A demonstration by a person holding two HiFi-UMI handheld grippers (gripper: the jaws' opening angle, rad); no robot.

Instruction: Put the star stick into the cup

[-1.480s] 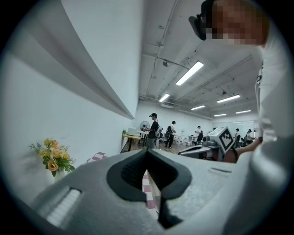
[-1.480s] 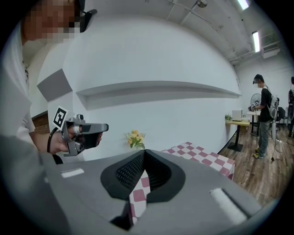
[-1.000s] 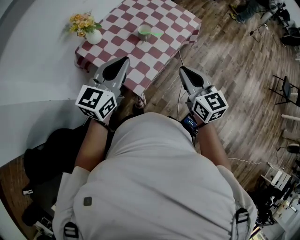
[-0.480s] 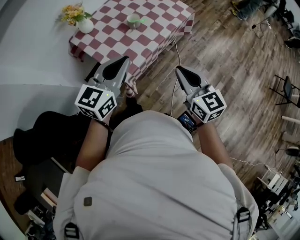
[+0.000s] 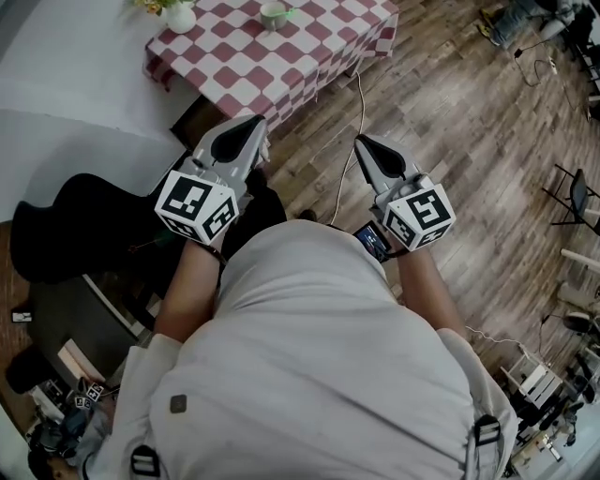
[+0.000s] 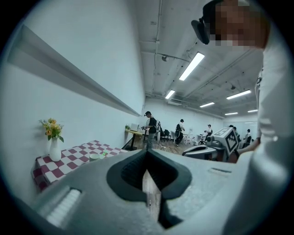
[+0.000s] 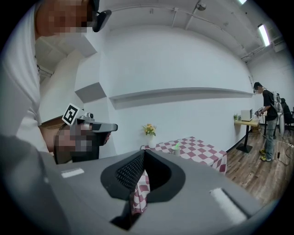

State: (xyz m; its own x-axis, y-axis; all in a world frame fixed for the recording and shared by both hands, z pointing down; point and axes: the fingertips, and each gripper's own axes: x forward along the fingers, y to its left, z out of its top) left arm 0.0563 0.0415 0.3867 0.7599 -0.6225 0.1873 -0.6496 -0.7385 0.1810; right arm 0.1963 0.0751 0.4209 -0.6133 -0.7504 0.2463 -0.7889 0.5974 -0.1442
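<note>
- Standing off from the work: the table with the red-and-white checked cloth [image 5: 281,58] is seen at the far top of the head view, well apart from both tools, so the step in hand is judged to be the approach (nothing has been picked up yet).
- Left gripper, grey, two-jawed, with a marker cube [image 5: 249,131]: held just before the person's white-shirted torso. The jaws are drawn together to a thin slit, and only floor is seen through it.
- Right gripper, same make [image 5: 364,146]: held level with the left and apart from it. The jaws are likewise closed to a narrow slit with nothing between them (only checked cloth is seen beyond).
- Small pale green cup [image 5: 274,13]: set upright on the cloth, near the middle of the tabletop.
- Bright green star stick [image 7: 176,146]: found at the cup, touching it or just beside it. Whether it lies on the cloth, leans on the rim or stands inside cannot be told at this range.
- White vase with yellow and orange flowers [image 5: 178,17]: placed at the table's wall-side corner, apart from the cup.
- Brown plank floor [image 5: 450,122]: a stretch of it lies between the person and the table.
- Next move, as judged: the table is to be neared, one gripper opened, and the stick's true position checked before it is taken by the shaft.
</note>
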